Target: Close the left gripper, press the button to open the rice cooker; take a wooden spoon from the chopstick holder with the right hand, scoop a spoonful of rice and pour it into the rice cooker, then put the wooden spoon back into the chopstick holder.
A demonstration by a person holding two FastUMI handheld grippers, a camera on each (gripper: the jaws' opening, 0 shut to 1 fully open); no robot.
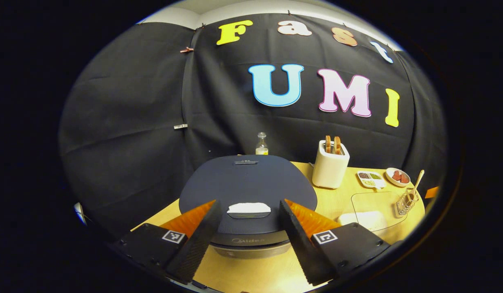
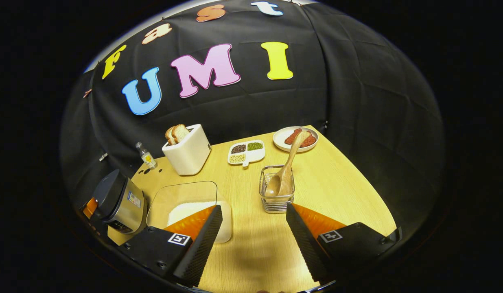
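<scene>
both tongs are released. the left gripper [image 1: 248, 207] hangs over the closed rice cooker [image 1: 247, 185], its button [image 1: 248, 208] between the fingers. the wooden spoon [image 2: 285, 167] stands in the chopstick holder [image 2: 276, 192], just ahead of the right gripper [image 2: 254, 211].

Bare table [image 2: 341, 191] right of chopstick holder [image 2: 277, 191]; rice container [image 2: 186, 203] left; toaster [image 2: 187, 151], dishes behind.

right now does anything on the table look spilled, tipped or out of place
Nothing stands out. The rice cooker is shut, the wooden spoon leans in the chopstick holder, and the rice sits inside its clear container.
</scene>
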